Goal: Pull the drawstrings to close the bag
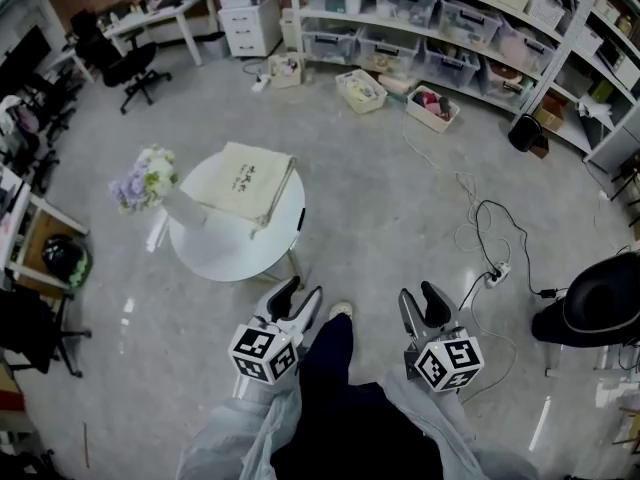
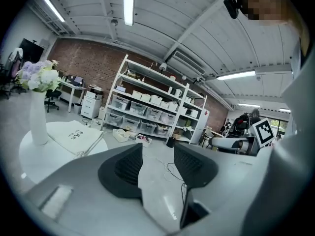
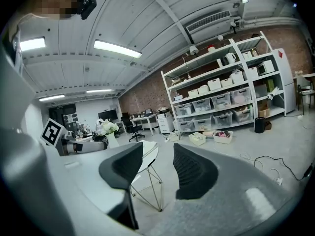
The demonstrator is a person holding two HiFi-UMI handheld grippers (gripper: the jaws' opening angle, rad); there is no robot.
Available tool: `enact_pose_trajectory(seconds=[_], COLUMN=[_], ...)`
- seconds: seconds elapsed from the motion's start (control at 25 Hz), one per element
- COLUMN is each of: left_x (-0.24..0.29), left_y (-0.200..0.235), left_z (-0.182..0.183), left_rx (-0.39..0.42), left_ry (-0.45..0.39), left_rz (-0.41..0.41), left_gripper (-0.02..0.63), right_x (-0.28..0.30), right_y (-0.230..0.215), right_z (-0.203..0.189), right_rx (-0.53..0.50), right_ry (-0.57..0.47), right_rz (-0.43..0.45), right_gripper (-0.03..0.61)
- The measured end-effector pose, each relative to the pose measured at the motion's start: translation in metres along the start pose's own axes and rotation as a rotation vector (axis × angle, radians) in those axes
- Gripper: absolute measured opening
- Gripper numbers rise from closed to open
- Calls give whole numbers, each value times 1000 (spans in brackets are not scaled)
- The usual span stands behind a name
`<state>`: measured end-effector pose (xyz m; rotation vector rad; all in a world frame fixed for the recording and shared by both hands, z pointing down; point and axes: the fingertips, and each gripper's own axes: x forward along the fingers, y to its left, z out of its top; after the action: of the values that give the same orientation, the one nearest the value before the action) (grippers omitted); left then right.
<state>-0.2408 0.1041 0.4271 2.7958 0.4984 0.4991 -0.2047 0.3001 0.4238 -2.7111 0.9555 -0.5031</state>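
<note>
The bag (image 1: 245, 180) is cream with small dark lettering, on a white surface (image 1: 225, 253). Left of it, lilac and white flowers (image 1: 143, 178) top a white vase (image 1: 186, 212). The floor (image 1: 380, 188) is pale grey, and the far wall (image 2: 88, 68) is red-brown brick.

A: Head cam, where's it at?
B: Up high, aimed steeply down at the floor. Table (image 1: 225, 253) sits upper left of centre, some way off. Left gripper (image 1: 298, 298) & right gripper (image 1: 422, 306) are close in, bottom centre.
A: Left gripper cam?
B: Low, looks out along its own jaws, tilted up, so lots of ceiling. Faces the shelves (image 2: 152, 107) mid-frame. Table is near, at left edge.
A: Right gripper cam?
B: Same low setup, also tilted up. Shelves at right, table at centre behind the jaws.
A: Overlap?
B: All 3 share table, vase (image 1: 186, 211) & shelves. Left gripper cam catches right gripper at its right edge, and right gripper cam catches left gripper at its left edge.
</note>
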Motion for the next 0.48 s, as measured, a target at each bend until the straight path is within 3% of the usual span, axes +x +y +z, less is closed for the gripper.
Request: enact_pose_trajectory(seconds=[0.48], left_x=[142], left_y=[58], left_z=[79], left_rx=[48], left_ry=[14], left_rz=[-95], left_gripper=[199], right_x=[119], right_y=[-67], right_z=[75], right_rx=[-10], right_ry=[-40], right_rz=[-51], right_gripper=[192])
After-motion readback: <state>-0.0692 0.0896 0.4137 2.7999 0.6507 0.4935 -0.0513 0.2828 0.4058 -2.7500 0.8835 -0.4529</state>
